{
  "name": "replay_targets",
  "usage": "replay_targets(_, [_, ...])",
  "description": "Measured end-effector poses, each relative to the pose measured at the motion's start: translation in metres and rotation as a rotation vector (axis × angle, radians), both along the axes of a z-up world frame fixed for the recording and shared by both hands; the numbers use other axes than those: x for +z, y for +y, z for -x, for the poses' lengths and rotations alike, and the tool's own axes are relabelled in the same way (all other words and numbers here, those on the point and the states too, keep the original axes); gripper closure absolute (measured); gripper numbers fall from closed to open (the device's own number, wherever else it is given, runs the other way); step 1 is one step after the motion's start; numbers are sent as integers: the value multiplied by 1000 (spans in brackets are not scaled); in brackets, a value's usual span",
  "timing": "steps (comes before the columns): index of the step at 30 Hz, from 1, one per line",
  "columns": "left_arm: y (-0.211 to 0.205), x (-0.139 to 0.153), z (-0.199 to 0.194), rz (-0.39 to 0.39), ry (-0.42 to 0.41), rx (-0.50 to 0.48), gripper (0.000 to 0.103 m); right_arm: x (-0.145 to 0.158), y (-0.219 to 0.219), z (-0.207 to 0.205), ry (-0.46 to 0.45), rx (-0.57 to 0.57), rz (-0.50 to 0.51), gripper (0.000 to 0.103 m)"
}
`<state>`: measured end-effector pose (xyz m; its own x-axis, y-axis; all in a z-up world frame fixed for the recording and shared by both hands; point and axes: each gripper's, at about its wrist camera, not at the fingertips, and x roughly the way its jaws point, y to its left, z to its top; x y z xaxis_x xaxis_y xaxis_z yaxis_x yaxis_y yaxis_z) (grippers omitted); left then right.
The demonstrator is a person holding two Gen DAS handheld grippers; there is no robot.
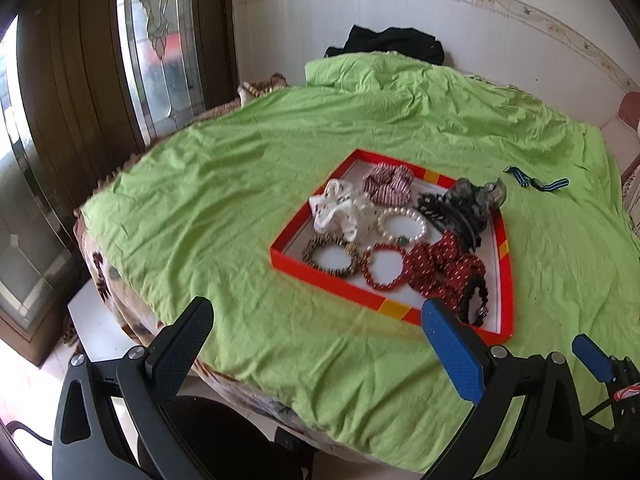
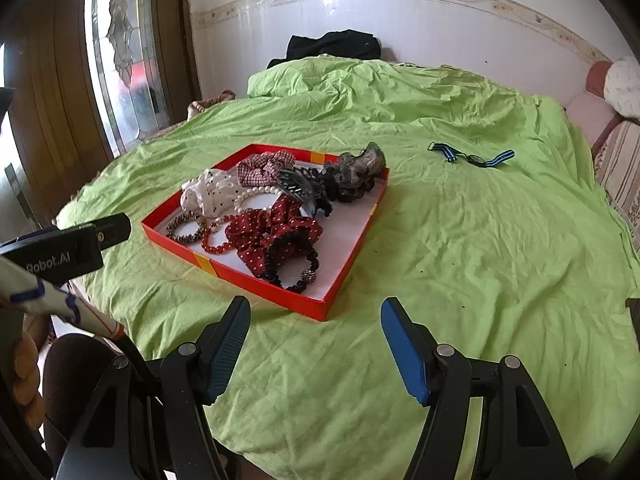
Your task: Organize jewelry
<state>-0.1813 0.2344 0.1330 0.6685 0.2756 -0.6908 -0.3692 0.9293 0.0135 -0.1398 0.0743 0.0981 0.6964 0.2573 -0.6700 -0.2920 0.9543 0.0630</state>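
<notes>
A shallow red tray lies on a green cloth. It holds scrunchies, a pearl bracelet, a red bead bracelet, a brown bead bracelet, a dark hair claw and a black scrunchie. A blue-striped watch lies on the cloth outside the tray, to its far right. My left gripper is open and empty, short of the tray's near edge. My right gripper is open and empty, just short of the tray's near corner.
The green cloth covers a round table. A black garment lies at its far edge by the tiled wall. A glass-panelled wooden door stands at the left. A cushioned seat is at the right.
</notes>
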Motion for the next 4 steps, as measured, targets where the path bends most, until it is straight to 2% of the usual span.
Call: replay_targets(4, [-26, 11, -7, -31, 2, -49, 0, 5, -32, -4, -9, -62, -37, 30])
